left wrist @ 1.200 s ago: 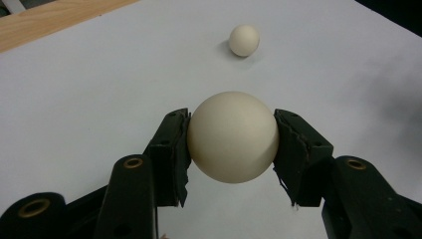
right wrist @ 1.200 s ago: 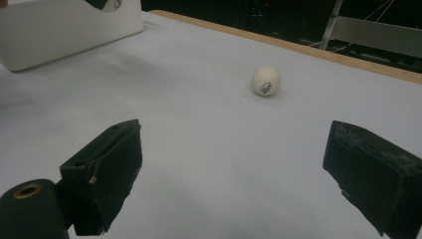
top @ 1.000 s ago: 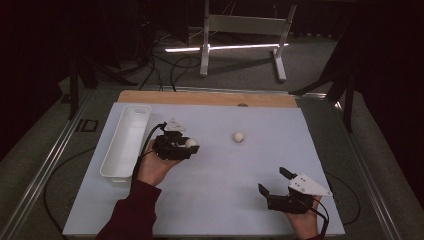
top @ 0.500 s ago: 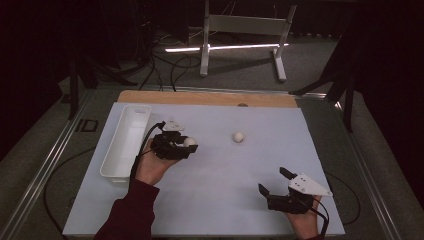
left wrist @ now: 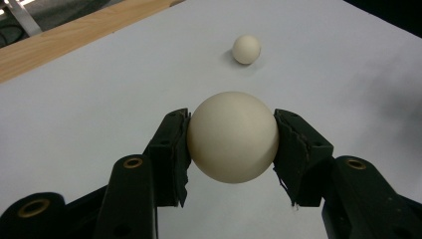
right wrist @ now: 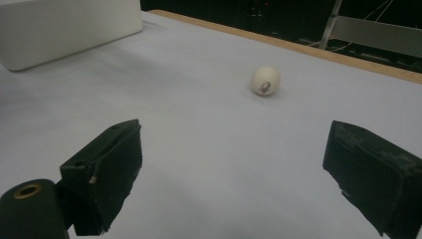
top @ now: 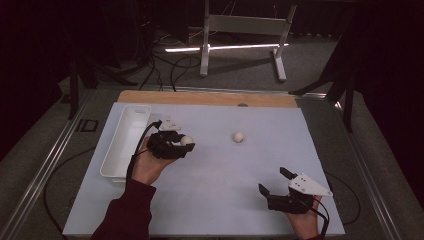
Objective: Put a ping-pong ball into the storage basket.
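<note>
My left gripper (top: 186, 144) is shut on a cream ball (left wrist: 233, 136), its two black pads (left wrist: 175, 149) pressing the ball's sides just above the white mat; the same held ball (top: 186, 141) sits right of the white bin. A second cream ball (top: 239, 136) lies loose on the mat further right, also ahead of the held one (left wrist: 246, 49) and, with a small dark print, in front of my right gripper (right wrist: 265, 80). My right gripper (top: 273, 181) rests near the mat's front right, jaws wide open with nothing between them (right wrist: 236, 184).
A long white bin (top: 125, 141) stands along the mat's left side, its wall (right wrist: 64, 25) far left in the right gripper view. A wooden strip (top: 207, 98) borders the mat's far edge. Behind the table stands a metal frame (top: 245, 30) with floor cables.
</note>
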### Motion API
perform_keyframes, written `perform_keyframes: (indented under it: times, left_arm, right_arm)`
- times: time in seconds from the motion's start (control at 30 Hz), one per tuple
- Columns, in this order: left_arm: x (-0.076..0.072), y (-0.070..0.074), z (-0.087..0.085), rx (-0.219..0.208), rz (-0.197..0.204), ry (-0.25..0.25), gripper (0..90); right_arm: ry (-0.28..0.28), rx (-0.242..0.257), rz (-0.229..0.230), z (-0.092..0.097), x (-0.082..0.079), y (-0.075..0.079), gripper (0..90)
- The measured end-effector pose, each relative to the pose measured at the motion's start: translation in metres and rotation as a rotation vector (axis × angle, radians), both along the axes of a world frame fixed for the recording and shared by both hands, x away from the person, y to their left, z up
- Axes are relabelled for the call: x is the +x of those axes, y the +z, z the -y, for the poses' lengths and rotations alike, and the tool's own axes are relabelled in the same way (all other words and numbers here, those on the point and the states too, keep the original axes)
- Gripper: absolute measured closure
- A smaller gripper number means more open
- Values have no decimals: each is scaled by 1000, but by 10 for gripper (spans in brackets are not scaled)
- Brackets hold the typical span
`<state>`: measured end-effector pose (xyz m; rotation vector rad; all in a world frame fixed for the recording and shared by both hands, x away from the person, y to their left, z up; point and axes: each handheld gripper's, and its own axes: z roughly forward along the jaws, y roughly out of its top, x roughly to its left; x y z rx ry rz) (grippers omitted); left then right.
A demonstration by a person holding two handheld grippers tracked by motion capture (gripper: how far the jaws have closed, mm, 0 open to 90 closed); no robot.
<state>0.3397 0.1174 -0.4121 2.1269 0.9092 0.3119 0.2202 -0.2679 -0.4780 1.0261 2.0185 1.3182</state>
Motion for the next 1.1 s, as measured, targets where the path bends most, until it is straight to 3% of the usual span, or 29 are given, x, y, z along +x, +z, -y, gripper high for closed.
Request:
perform_keyframes:
  times: [1.1]
  left_arm:
    - [-3,13,-17,36,12,1,513]
  right_arm:
    - [0,0,-4,0,0,-1,81]
